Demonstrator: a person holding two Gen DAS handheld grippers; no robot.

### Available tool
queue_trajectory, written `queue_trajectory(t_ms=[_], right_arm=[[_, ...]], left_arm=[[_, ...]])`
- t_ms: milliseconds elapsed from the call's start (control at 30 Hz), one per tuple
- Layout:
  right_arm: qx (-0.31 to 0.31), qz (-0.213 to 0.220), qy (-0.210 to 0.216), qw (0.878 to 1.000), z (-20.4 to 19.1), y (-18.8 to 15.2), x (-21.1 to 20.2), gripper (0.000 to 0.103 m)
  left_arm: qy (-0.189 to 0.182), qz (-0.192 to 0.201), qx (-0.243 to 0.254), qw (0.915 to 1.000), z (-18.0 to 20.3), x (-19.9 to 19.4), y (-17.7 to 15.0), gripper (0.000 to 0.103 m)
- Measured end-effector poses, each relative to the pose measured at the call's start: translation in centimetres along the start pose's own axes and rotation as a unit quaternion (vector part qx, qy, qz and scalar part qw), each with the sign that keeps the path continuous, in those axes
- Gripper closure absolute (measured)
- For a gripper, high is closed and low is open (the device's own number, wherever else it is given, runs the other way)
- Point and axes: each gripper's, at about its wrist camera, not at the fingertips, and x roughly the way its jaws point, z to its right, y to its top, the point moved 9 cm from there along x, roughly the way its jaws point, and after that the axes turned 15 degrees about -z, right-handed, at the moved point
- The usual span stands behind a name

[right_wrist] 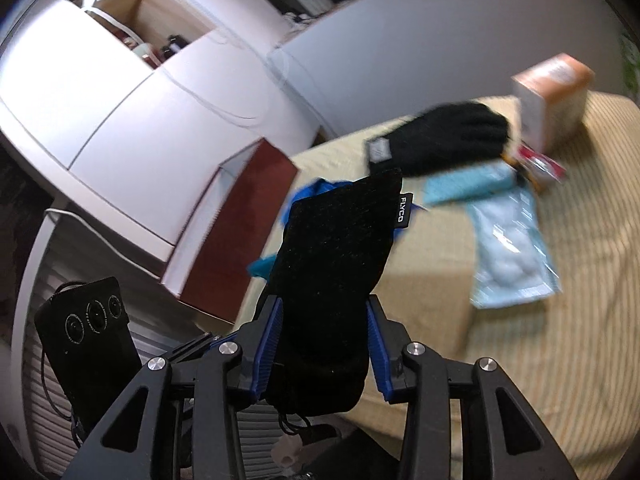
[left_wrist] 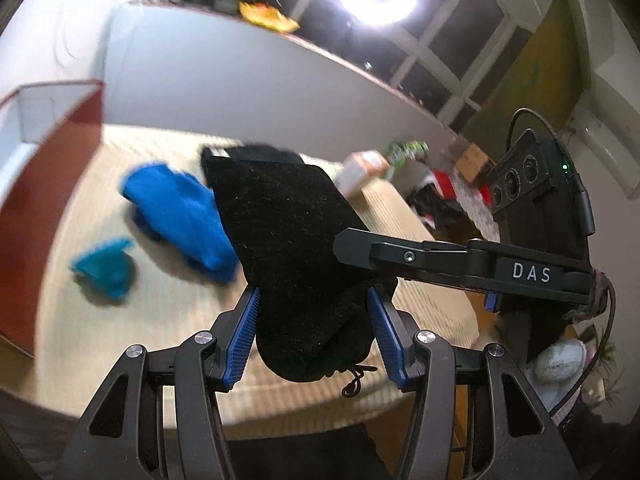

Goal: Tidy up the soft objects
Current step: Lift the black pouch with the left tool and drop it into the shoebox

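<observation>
Left hand-held gripper point(left_wrist: 314, 300): jaws partway apart, blue ribbed pads point(left_wrist: 242, 344) pressing both sides of a black fabric pouch point(left_wrist: 288, 240). Pouch sits between the pads, its bunched drawstring end toward the camera, cord dangling below, and the flat body sticking out forward, lifted above the bed point(left_wrist: 168, 312).

Right hand-held gripper point(right_wrist: 320, 316): same story, jaws medium-narrow, blue pads point(right_wrist: 267, 344) clamped on the black fabric pouch point(right_wrist: 332, 248) from each side. A small side tag on the pouch reads FLYCO. Both grippers grip the same pouch near its lower end; in the left wrist view the right hand-held gripper point(left_wrist: 420, 258) comes in from the right, marked DAS, with its finger tip touching the pouch edge.

On the bed, striped beige cover, blurred: blue cloth point(left_wrist: 180, 216) lies just left of the pouch, a smaller teal cloth point(left_wrist: 104, 268) near it, further left. A black knit glove point(right_wrist: 444, 140) lies behind the pouch in the right wrist view, with a grey label at the cuff. Just right of it is a light blue flat pack point(right_wrist: 468, 186), touching a clear plastic packet point(right_wrist: 512, 248) with pale contents. An orange-and-white carton point(right_wrist: 552, 100) stands upright beyond the glove. A red-brown box point(right_wrist: 236, 224) with a white inside stands at the bed's left edge, open on top.
</observation>
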Motion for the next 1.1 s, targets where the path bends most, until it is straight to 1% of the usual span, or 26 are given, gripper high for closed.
queue_trajectory(t_ms=[200,333,567,700,833,1100], right_arm=[[-0.056,-0.003,0.014,0.998,-6.6,3.5,2.7,0.066],[-0.093,-0.017,0.025,0.995,-11.2,5.5,5.4,0.065],[-0.129,-0.045,0.041,0.99,-17.0,7.7,10.5,0.065],[-0.141,-0.058,0.044,0.987,-19.1,8.5,12.8,0.065],[-0.145,-0.072,0.046,0.986,-20.4,8.9,14.9,0.066],[-0.138,-0.094,0.054,0.985,-21.1,9.3,17.8,0.066]], left_arm=[[0.032,0.057,-0.026,0.9975,-4.7,-5.5,1.5,0.05],[0.057,0.09,-0.054,0.9928,-8.5,-8.8,2.3,0.05],[0.105,0.116,-0.089,0.9836,-14.0,-12.1,2.6,0.05],[0.126,0.121,-0.102,0.9793,-16.5,-13.2,2.6,0.05],[0.141,0.118,-0.116,0.9761,-18.4,-13.5,2.5,0.05],[0.168,0.114,-0.132,0.9703,-20.7,-13.2,2.7,0.05]])
